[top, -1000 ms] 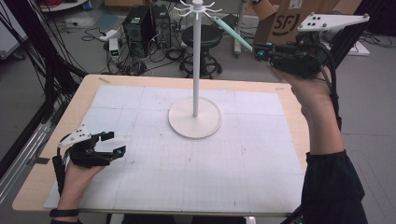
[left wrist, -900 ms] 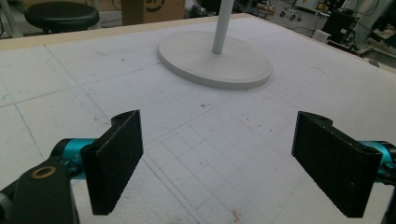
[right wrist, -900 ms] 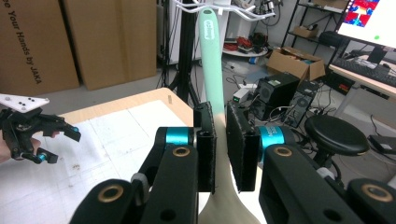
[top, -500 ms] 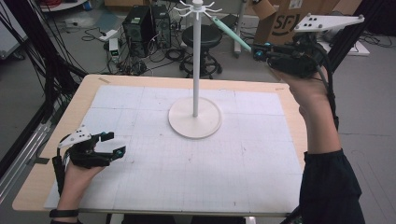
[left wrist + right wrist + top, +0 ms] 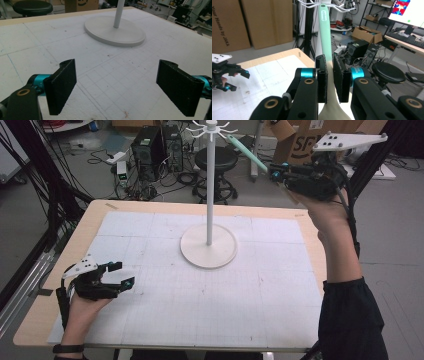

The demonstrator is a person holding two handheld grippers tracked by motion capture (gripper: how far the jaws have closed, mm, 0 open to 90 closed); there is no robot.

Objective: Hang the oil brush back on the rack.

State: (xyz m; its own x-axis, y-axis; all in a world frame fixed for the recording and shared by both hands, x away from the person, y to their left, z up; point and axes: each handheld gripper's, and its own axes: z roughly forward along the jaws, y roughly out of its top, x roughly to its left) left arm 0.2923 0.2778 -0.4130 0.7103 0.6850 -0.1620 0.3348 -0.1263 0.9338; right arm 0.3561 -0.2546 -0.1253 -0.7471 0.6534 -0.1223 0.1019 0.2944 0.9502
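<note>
Barely anything is changing over this last second, and that says a lot. Nearest in, the left gripper [image 5: 121,274] is resting low on the white gridded mat [image 5: 280,285]. Its jaws are standing wide apart with nothing between them, exactly where they were a moment ago. In the left gripper view, the round white base of the stand [image 5: 115,31] is lying ahead of those idle jaws, well apart from them.

Moving out, the right gripper [image 5: 274,170] is staying raised past the far right corner of the table [image 5: 90,227]. It is still clamping the long utensil with the mint-green handle and cream spoon end [image 5: 324,30]. The pads are squeezing where handle meets spoon end, and the handle is pointing away from the jaws.

Farthest off, beyond the handle tip, the white wire hooks [image 5: 312,4] on top of the tall white pole [image 5: 210,185] are waiting. The tip is sitting right up by them, but I cannot tell whether it is touching one. I'd say this pause means the hand is lining up for the hang, and that careful threading is coming next.
</note>
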